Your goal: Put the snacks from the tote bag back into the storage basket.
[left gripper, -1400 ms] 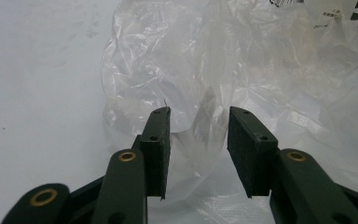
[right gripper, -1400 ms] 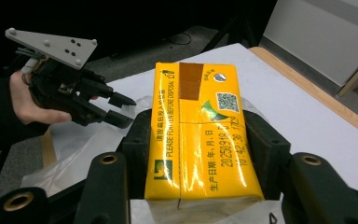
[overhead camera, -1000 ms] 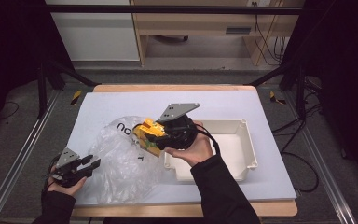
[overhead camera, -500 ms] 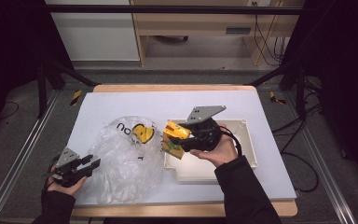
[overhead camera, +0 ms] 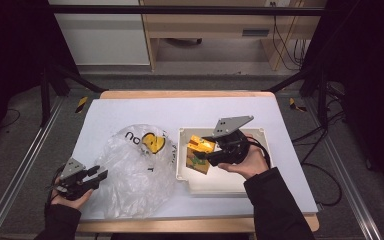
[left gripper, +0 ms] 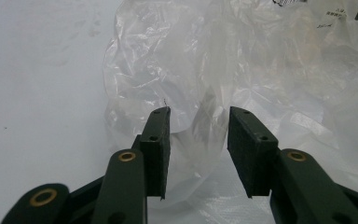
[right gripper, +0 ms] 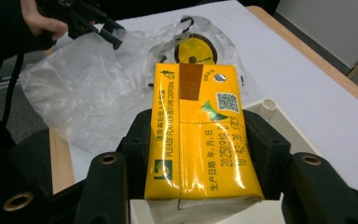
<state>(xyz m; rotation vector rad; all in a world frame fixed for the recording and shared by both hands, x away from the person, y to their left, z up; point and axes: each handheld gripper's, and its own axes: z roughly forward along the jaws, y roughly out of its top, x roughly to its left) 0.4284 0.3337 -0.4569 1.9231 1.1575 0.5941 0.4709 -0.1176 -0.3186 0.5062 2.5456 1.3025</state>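
Note:
A yellow drink carton [overhead camera: 200, 153] with printed text, a brown patch and a QR code sits between the jaws of my right gripper [overhead camera: 203, 156], which is shut on its sides [right gripper: 200, 154]. The carton [right gripper: 198, 116] hangs over the left end of a white plastic tray [overhead camera: 230, 182], whose corner rim [right gripper: 269, 108] lies just beneath it. A crumpled clear plastic bag [overhead camera: 132, 167] with a yellow and black logo lies left of the tray. My left gripper [overhead camera: 99, 176] stands open at the bag's left edge, and bag film [left gripper: 261, 60] lies between and beyond its jaws [left gripper: 198, 140] without being pinched.
The white tabletop [overhead camera: 130, 112] has a wooden border [overhead camera: 180, 94] and is ringed by black frame rails [overhead camera: 25, 165]. In the right gripper view, the other hand and its gripper [right gripper: 98, 25] show at the far side of the bag [right gripper: 88, 88].
My right gripper has carried the yellow carton to the right, from above the bag to over the tray's left end, and a little lower. The left gripper has stayed put.

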